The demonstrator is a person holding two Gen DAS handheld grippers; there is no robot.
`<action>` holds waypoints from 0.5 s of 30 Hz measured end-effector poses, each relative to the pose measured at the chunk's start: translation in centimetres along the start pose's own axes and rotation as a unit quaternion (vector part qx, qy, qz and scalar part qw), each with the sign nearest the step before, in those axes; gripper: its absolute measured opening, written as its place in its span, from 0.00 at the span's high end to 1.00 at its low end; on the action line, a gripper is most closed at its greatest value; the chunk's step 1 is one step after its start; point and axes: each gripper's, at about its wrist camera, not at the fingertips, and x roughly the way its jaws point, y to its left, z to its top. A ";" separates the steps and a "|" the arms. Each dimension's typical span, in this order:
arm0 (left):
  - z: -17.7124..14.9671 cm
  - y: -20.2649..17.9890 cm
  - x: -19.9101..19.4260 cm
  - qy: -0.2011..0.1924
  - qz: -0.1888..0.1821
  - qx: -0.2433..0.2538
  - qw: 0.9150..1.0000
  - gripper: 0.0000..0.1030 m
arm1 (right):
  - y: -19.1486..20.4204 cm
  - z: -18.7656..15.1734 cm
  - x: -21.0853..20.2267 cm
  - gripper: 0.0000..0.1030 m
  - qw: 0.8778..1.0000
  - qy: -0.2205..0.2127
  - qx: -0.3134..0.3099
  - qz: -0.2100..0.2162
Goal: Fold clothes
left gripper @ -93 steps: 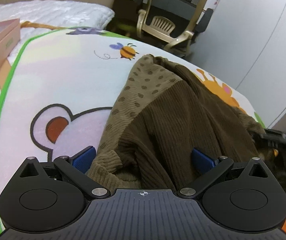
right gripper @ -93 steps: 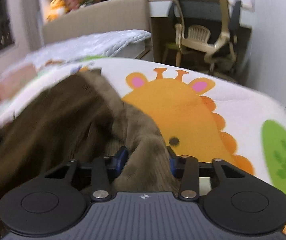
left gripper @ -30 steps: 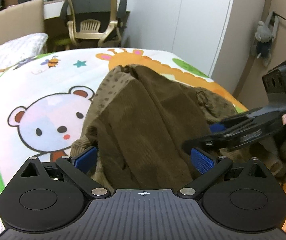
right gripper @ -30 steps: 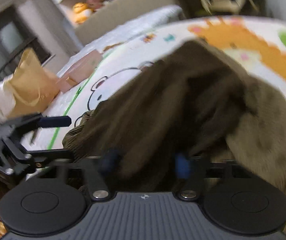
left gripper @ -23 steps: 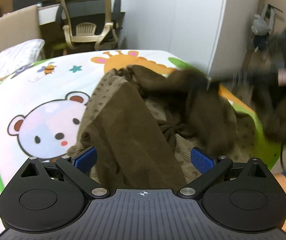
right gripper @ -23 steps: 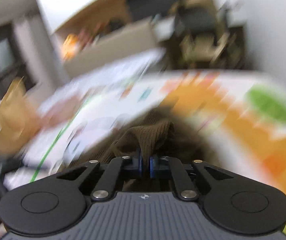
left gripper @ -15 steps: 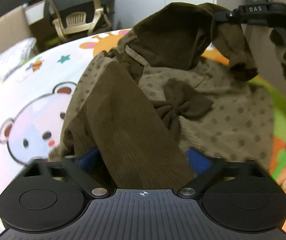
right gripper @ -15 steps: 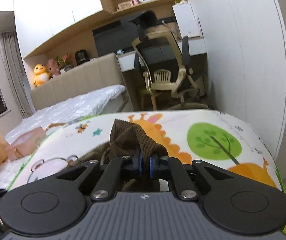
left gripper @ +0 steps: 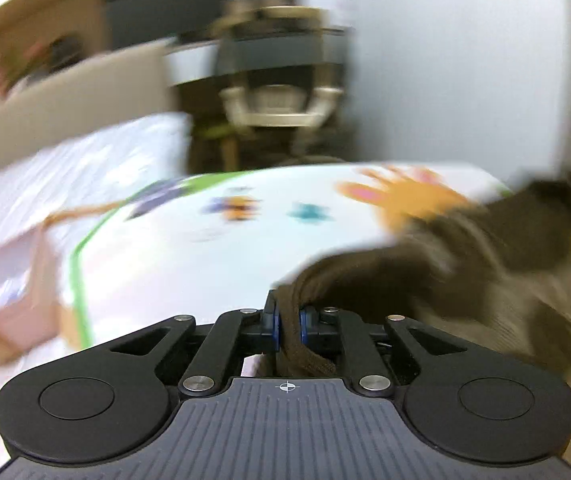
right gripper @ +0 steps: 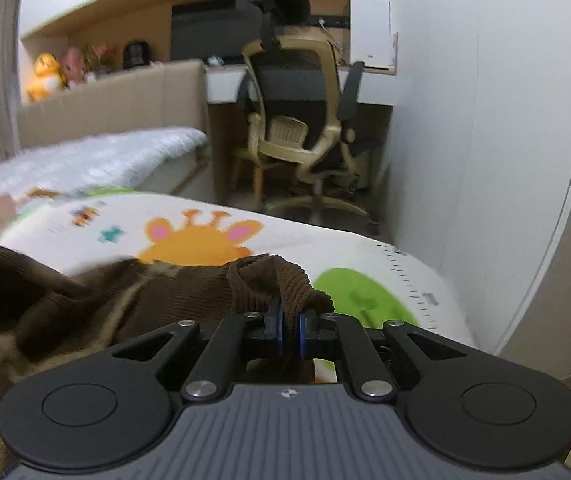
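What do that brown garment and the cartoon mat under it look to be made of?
The brown garment looks like ribbed corduroy or a rib knit: fine parallel ridges, matte and soft where it bunches in the right gripper. The mat seems a smooth printed sheet, perhaps foam or vinyl, with a slight sheen; its material is uncertain.
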 end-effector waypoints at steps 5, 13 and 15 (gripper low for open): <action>-1.0 5.4 3.9 0.003 0.051 -0.043 0.998 0.90 | -0.7 -0.9 4.1 0.94 0.998 0.046 -0.004 -0.047; -3.0 8.9 8.7 0.033 0.066 -0.123 0.990 0.83 | -0.5 -1.2 8.8 0.95 0.995 0.067 -0.032 -0.072; -2.4 9.1 8.6 0.013 0.073 -0.137 0.988 0.83 | -0.4 0.2 8.6 0.95 0.997 0.042 -0.019 -0.070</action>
